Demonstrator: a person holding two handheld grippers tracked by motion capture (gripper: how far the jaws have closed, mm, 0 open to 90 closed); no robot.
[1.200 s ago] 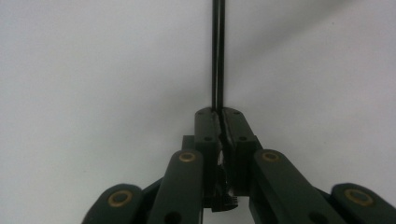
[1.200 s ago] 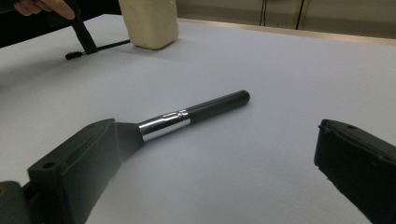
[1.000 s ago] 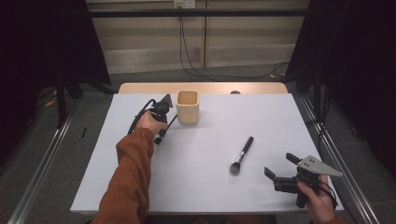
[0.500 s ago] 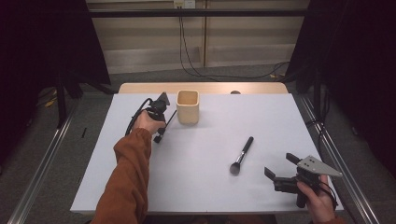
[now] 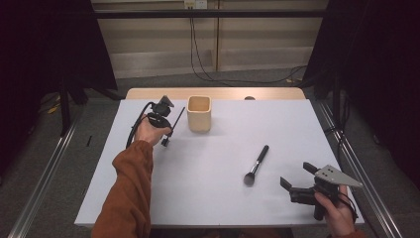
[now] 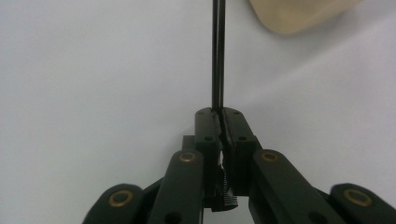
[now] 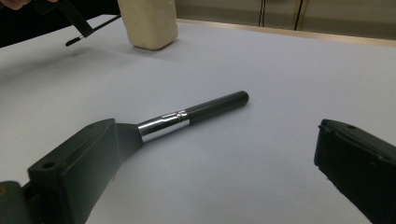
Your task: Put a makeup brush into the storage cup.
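Two sets of tongs work over a white desk (image 5: 213,198), seen from above, with a person's forearms entering from six o'clock. At about ten o'clock, the left tongs (image 5: 166,141), held in a hand at the end of an orange sleeve (image 5: 126,193), are clenched on a thin black brush (image 5: 177,119); in the left gripper view the jaws stand pressed together with the slim handle running straight up out of them toward twelve o'clock. The brush slants up toward a cream cup (image 5: 199,113) just beside it at about eleven o'clock of the desk. Gripping it near the low end leaves the long handle free, which looks suited to tipping it over the cup's rim. The cup stands upright, its open mouth facing up, so it can likely receive brushes dropped in handle or head first. Near the middle, toward four o'clock, a thicker makeup brush (image 5: 256,164) lies flat on the desk, its bristle head pointing to seven o'clock and its black handle to one o'clock. At five o'clock the right tongs (image 5: 297,184) are released, jaws spread wide and holding nothing. In the right gripper view the brush's silver ferrule lies between the parted jaws, so these tongs seem lined up to take it next.
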